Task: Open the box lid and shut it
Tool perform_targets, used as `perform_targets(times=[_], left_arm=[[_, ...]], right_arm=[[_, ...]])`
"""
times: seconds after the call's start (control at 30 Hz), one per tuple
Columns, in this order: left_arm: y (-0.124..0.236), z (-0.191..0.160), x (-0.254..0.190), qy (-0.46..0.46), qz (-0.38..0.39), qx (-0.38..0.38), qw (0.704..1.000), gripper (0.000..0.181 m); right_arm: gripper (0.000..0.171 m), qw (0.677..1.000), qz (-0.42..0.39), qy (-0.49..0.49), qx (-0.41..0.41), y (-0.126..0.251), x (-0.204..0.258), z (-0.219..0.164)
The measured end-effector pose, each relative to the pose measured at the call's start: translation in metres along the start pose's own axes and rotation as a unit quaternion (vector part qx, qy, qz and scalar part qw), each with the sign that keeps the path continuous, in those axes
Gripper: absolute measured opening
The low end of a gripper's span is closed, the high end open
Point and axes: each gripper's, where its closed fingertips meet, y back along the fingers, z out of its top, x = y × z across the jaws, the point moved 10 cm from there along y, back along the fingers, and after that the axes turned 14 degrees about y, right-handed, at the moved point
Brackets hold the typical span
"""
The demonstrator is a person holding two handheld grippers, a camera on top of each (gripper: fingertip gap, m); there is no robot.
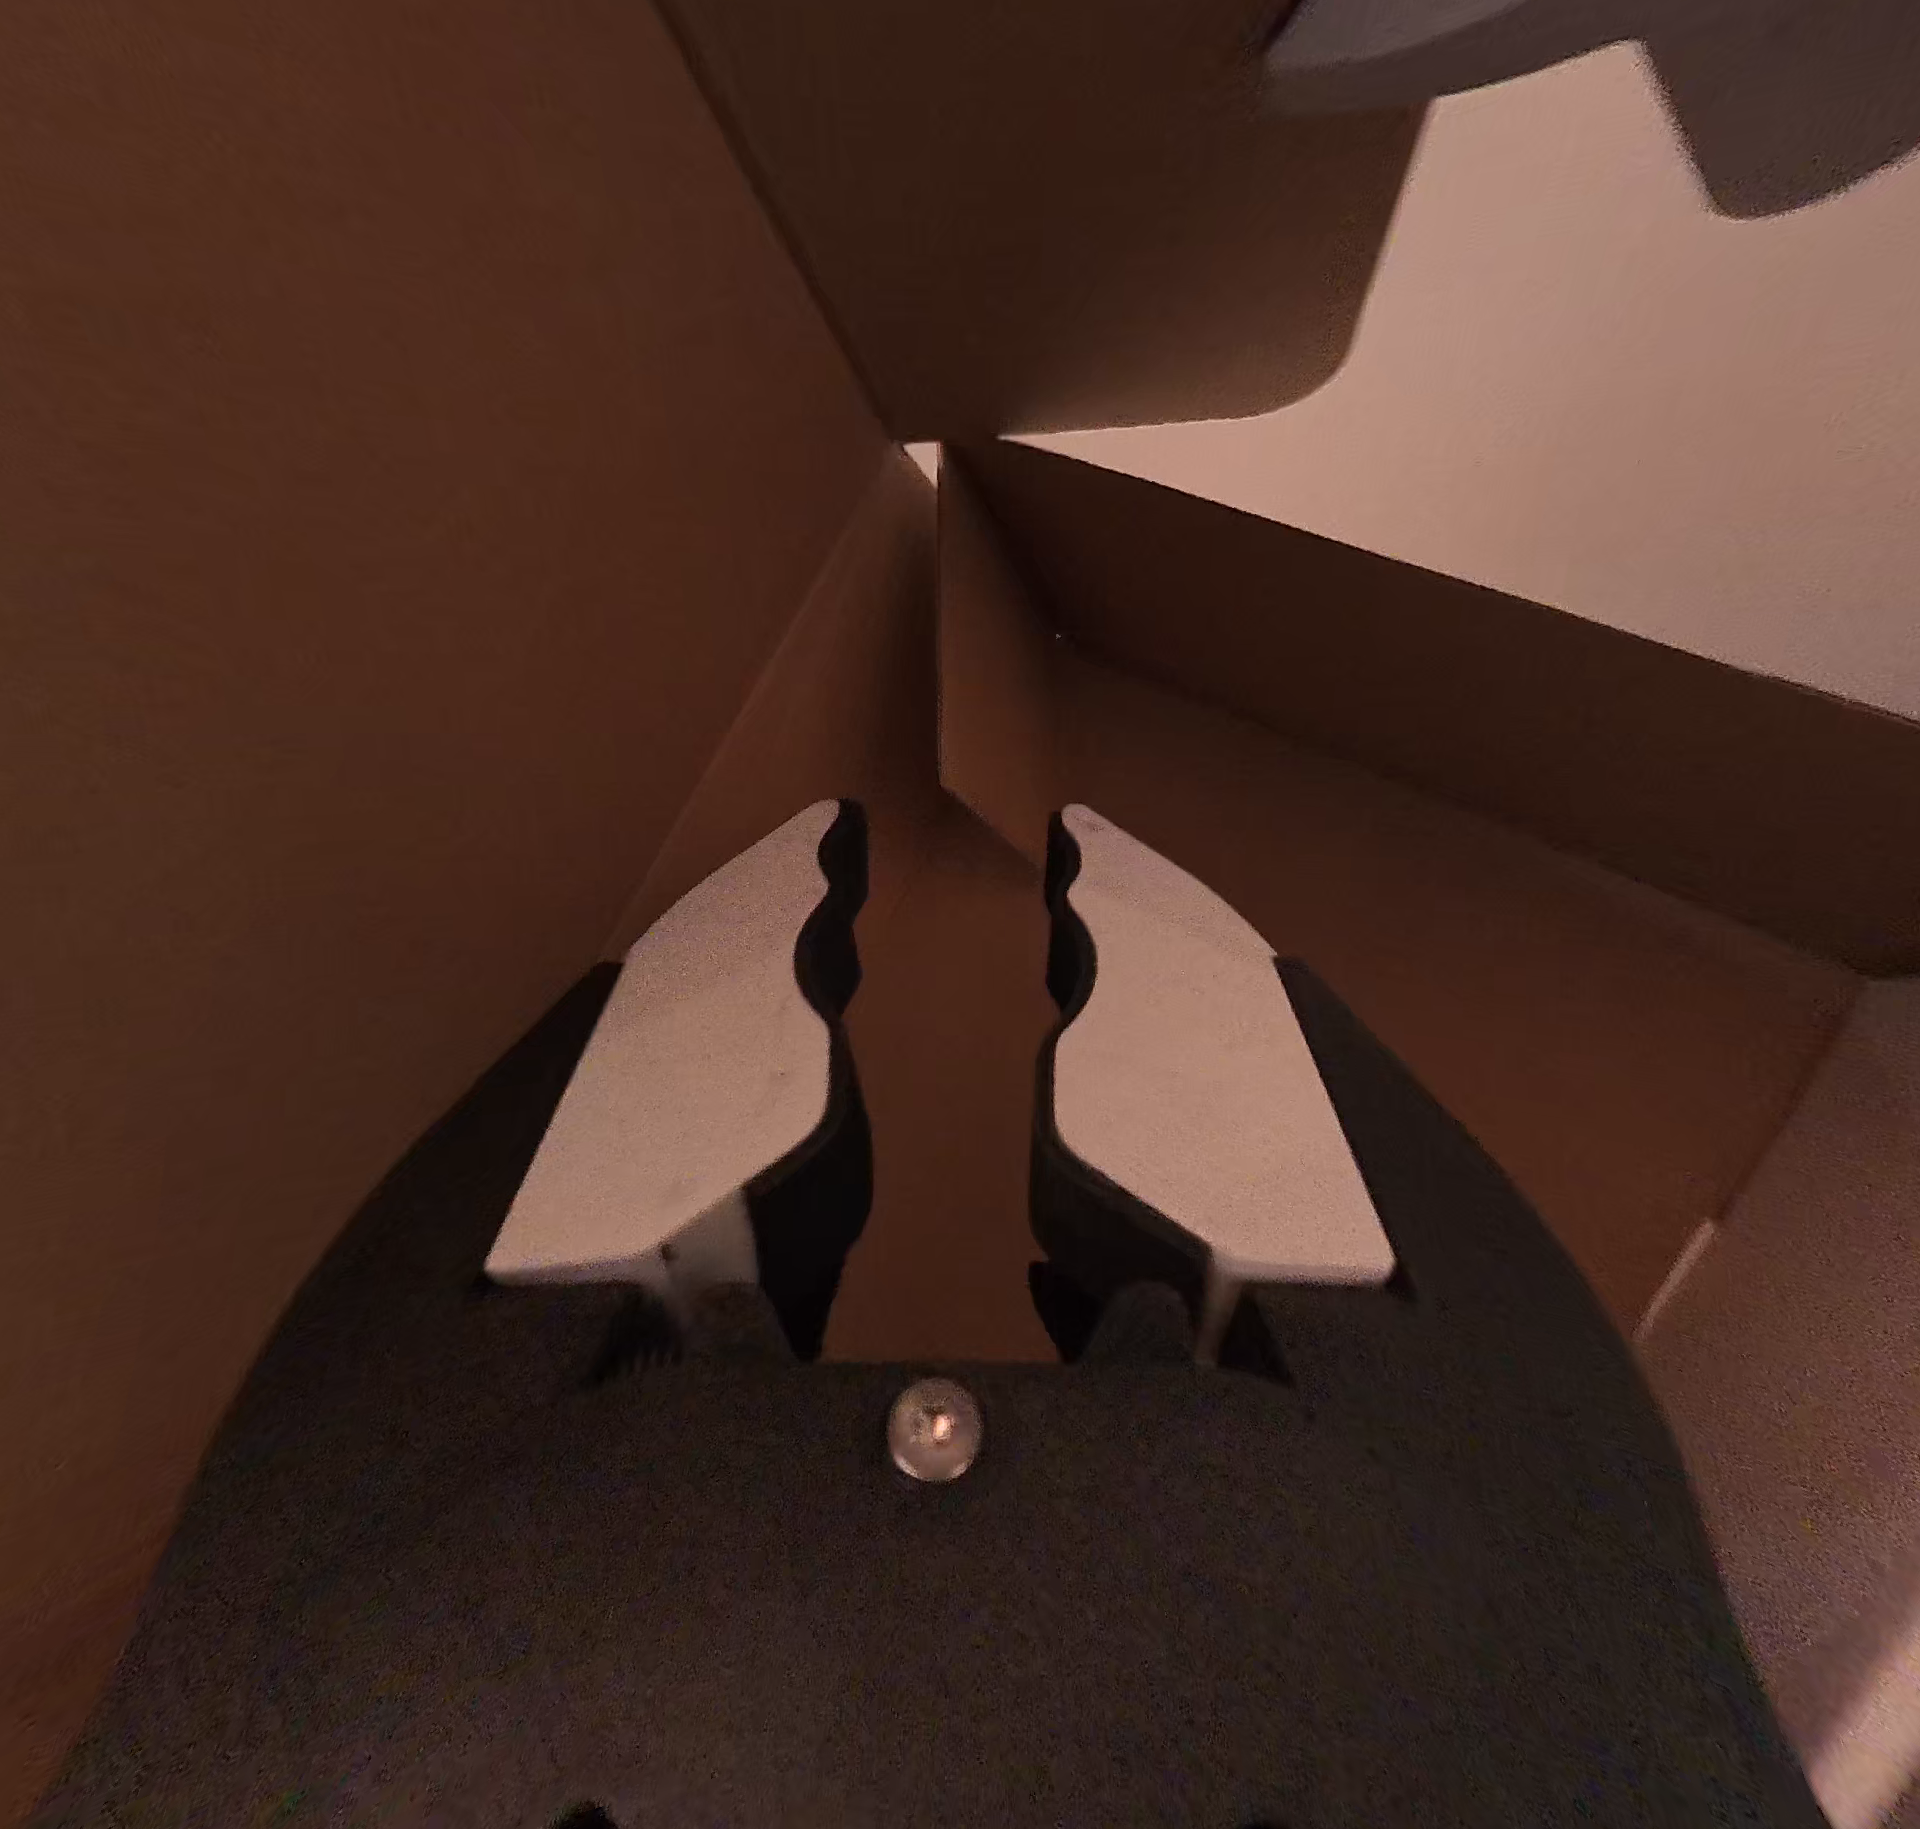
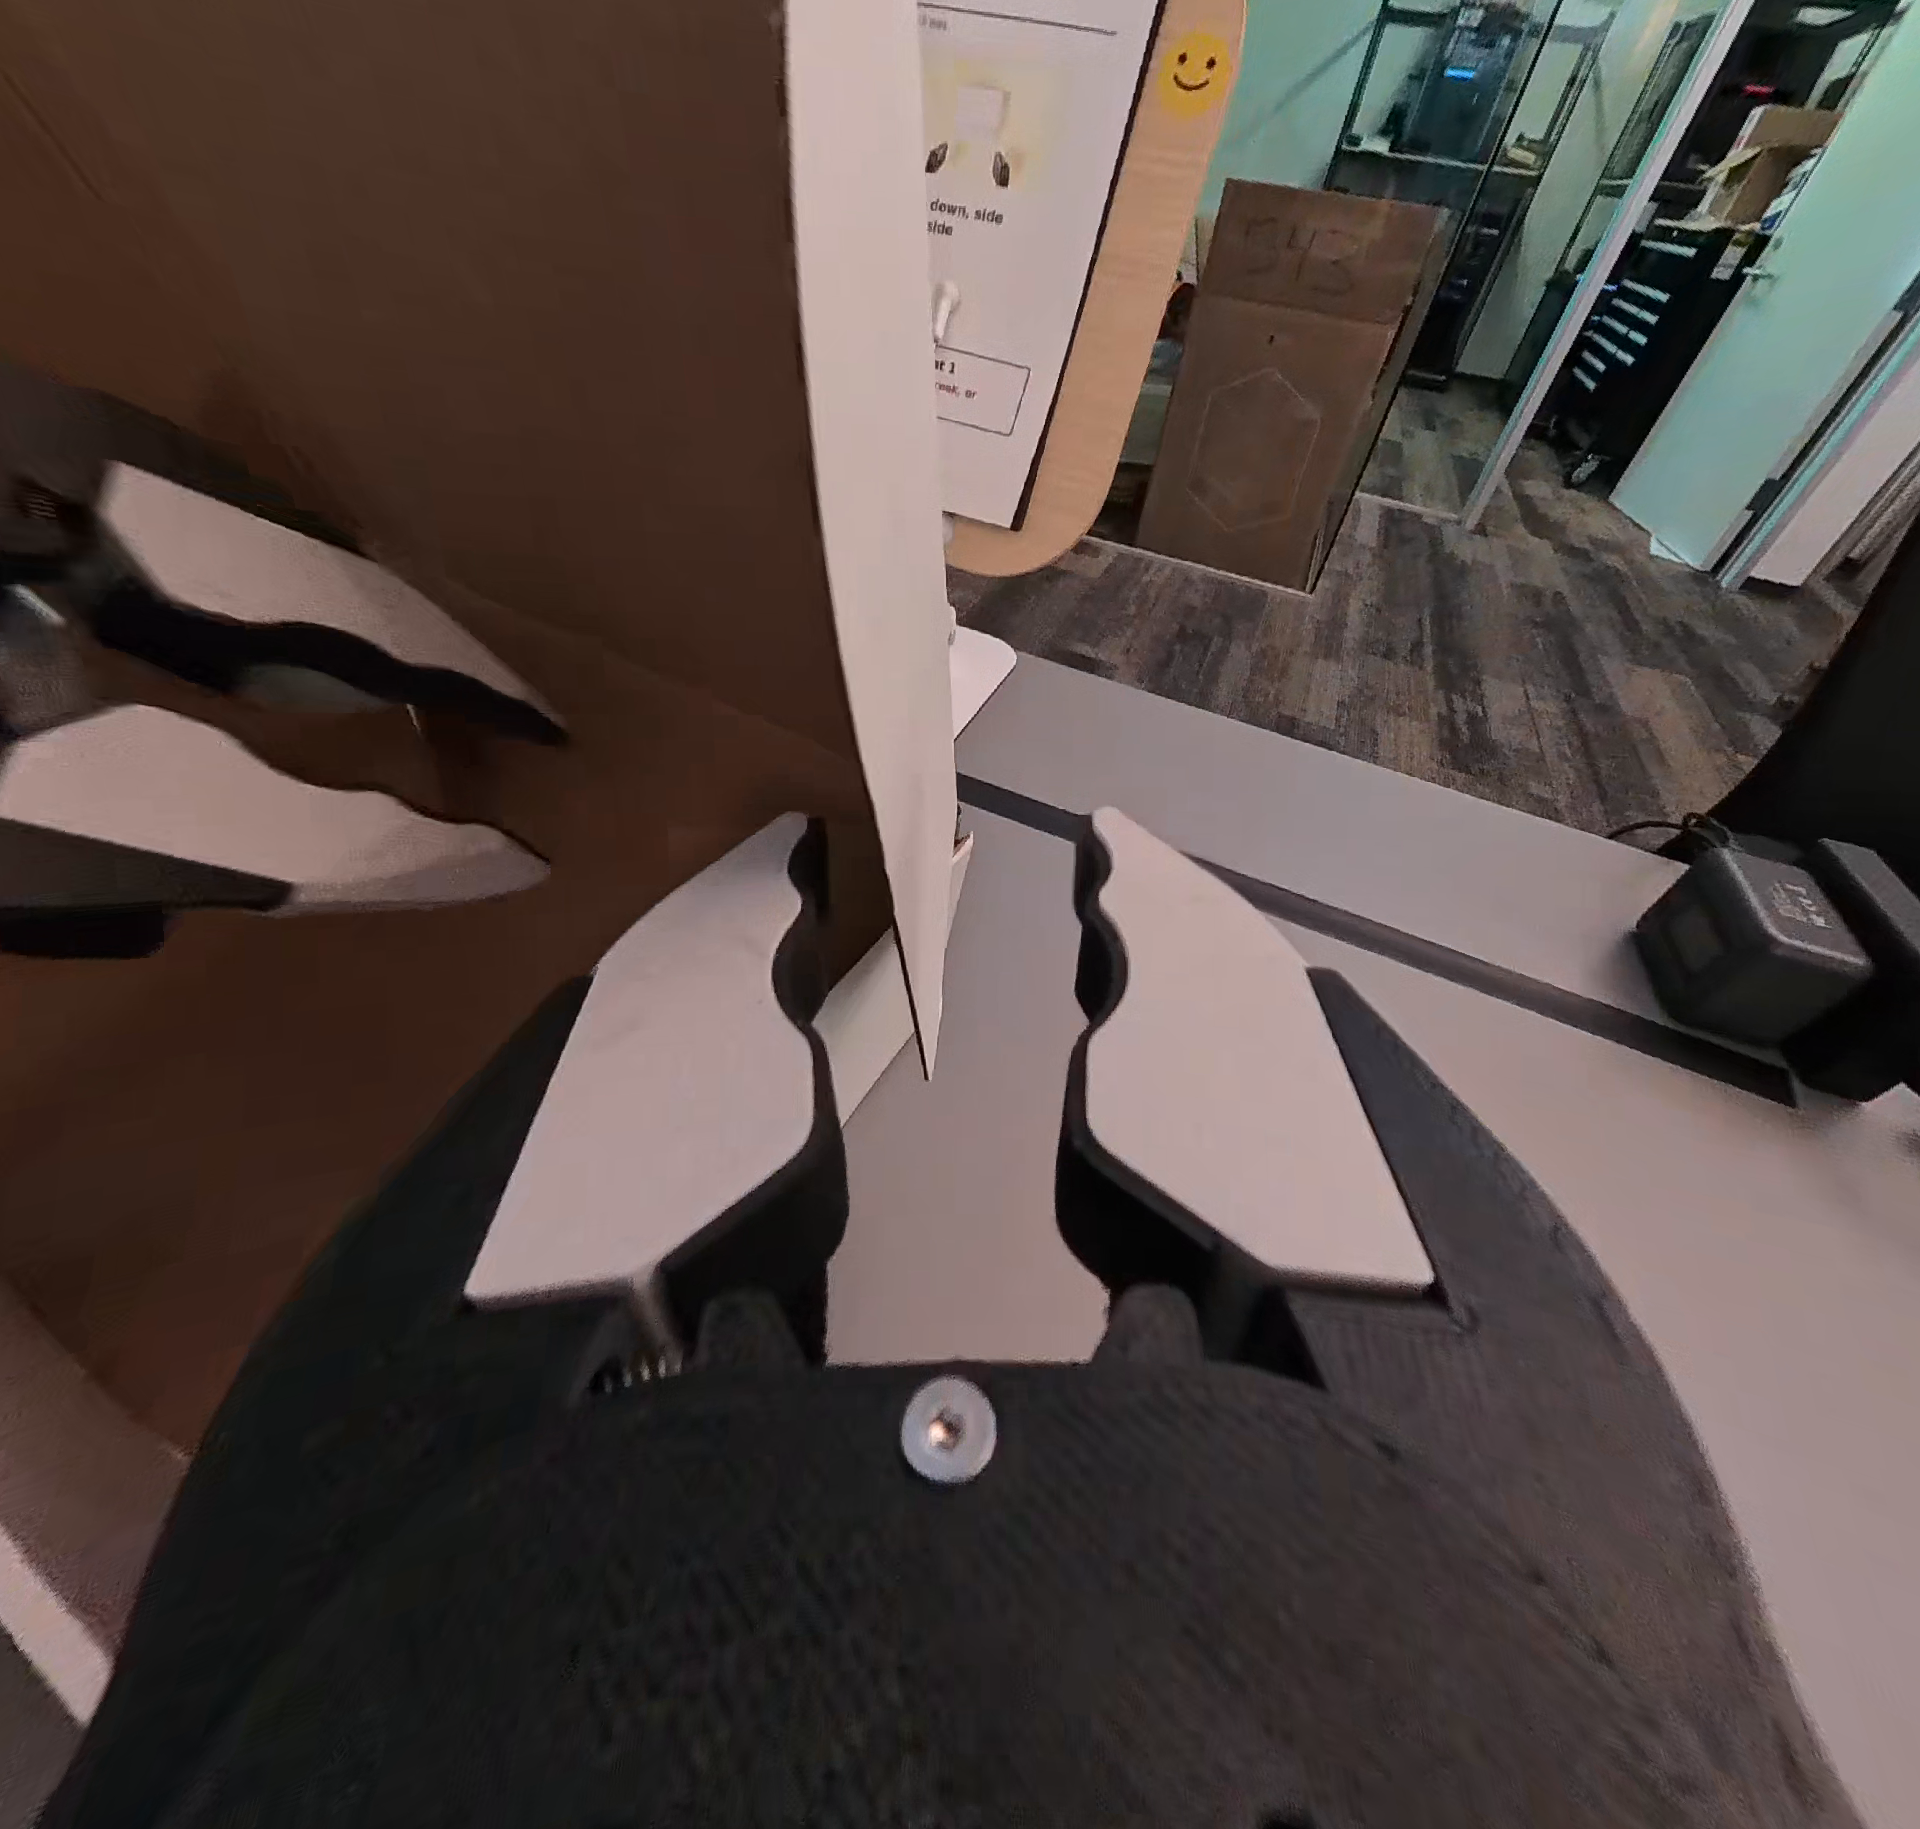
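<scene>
A printed white instruction sheet (image 2: 1023, 210) with small pictures and boxed text stands behind the box, mounted on a rounded wooden board (image 2: 1174, 252) that carries a yellow smiley sticker (image 2: 1193, 75); farther back a tall cardboard carton (image 2: 1288, 366) with hand-drawn marks leans by the glass partition (image 2: 1621, 221). The box (image 2: 416, 325) itself, brown inside and white outside, sits on the pale grey table (image 2: 1403, 844) with its lid (image 2: 873, 532) raised almost upright, the thin free edge running down to a point between the fingers of the right gripper (image 2: 945, 834). Those jaws are spread, with clear space on either side of the lid edge and nothing pinched. The left gripper (image 1: 954, 818) reaches inside the box, its jaws also parted and holding nothing, tips aimed at an inner corner where the brown walls meet; a folded flap (image 1: 1039, 221) hangs overhead, so room in there is tight. From the right wrist view it shows blurred at the left, against the brown interior. A small black camera block (image 2: 1756, 958) rests on the table's right side, well apart from the box. Beyond the table lies grey patterned carpet (image 2: 1455, 616) and shelving (image 2: 1455, 117) behind the glass.
</scene>
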Motion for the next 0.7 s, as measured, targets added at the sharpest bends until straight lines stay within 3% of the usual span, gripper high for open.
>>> perform_targets(times=[0.17,0.27,0.4,0.47,0.53,0.7], left_arm=[[-0.039,0.009,0.003,0.039,-0.027,0.041,0.998,0.052],[-0.054,0.015,0.003,0.055,-0.026,0.035,0.998,0.041],[-0.074,0.011,-0.001,0.033,-0.006,0.073,0.997,0.040],[-0.081,0.007,-0.004,0.008,0.010,0.074,0.997,0.027],[-0.083,0.006,-0.007,-0.005,0.018,0.082,0.996,0.016],[-0.082,0.008,-0.002,0.043,-0.002,0.094,0.995,0.010]], right_arm=[[0.040,1.000,-0.006,0.006,-0.008,-0.004,0.007,0.006],[0.032,0.999,-0.023,0.023,0.012,-0.007,0.011,0.008],[0.015,0.999,-0.028,0.034,0.032,-0.009,0.013,0.008],[0.003,0.998,-0.022,0.039,0.033,-0.009,0.014,0.009],[0.003,0.998,-0.029,0.043,0.042,-0.009,0.014,0.010],[0.002,0.998,-0.024,0.023,0.049,-0.009,0.008,0.011]])
